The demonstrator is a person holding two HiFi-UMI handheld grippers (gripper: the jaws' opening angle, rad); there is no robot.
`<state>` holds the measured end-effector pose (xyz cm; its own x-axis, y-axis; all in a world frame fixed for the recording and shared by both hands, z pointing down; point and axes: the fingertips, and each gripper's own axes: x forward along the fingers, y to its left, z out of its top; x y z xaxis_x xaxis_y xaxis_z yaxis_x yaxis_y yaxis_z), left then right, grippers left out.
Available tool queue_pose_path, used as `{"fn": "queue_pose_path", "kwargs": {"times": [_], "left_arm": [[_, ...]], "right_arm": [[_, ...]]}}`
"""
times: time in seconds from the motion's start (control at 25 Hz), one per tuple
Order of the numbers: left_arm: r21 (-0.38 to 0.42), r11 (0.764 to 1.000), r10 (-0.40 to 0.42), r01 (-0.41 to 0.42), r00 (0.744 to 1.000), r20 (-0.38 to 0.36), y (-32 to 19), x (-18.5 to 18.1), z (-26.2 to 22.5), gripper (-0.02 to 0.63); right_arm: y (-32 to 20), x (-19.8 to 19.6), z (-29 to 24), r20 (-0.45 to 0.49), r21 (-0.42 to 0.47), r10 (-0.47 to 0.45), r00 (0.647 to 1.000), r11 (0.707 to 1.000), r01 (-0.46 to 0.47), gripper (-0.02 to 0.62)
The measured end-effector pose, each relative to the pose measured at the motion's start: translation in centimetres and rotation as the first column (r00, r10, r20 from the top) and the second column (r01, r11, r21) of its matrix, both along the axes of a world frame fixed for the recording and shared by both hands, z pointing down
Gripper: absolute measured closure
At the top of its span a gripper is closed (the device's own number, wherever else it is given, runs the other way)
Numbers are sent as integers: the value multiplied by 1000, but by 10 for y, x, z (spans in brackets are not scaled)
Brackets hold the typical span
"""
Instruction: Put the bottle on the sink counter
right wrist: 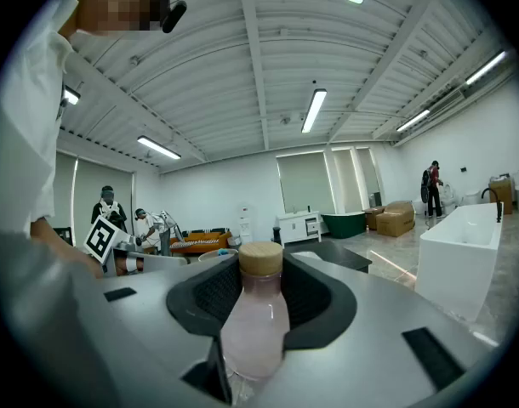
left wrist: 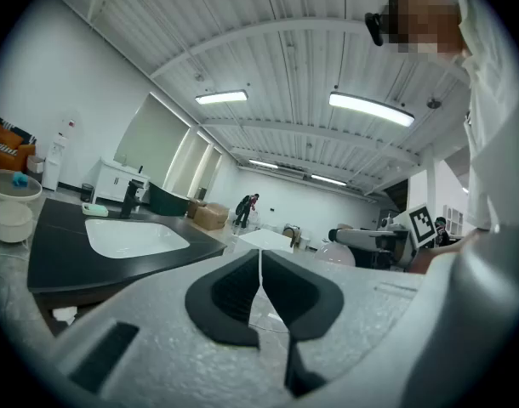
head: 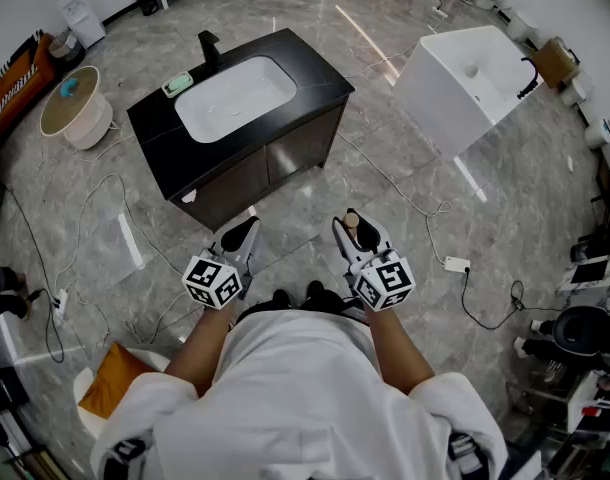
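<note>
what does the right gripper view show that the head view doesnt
Only the right gripper view: the ceiling lights, an orange sofa far behind, and the bottle seen close, pale pink, clamped between the jaws of the right gripper.
Only the head view: the white basin, the tap and the person's white sleeves.
Both: the bottle's wooden cap, the black counter and the white bathtub.

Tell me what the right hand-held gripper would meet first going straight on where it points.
Probably the black sink counter: the right hand-held gripper, holding the pink wooden-capped bottle, points toward it; depth is unclear.
</note>
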<state>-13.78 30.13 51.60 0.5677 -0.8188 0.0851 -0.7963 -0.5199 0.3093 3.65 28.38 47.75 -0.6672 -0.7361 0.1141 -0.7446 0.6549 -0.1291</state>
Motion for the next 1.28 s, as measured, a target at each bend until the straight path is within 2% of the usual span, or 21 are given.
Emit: {"fn": "queue_pose_path", "kwargs": {"times": [0.72, 1.04, 1.28], "left_arm": [[-13, 1000, 13, -13, 999, -41, -4, 4, 2, 582], [26, 999, 40, -41, 999, 12, -3, 6, -2, 583], [27, 998, 57, -57, 998, -6, -2, 6, 3, 582]], "right_arm": [[1, 9, 4, 3, -22, 18, 1000, 1000, -18, 453], [-3, 5, 3, -13, -29, 32, 999, 999, -33, 453], [0, 2, 3, -20, -31, 31, 999, 999, -31, 453]]}}
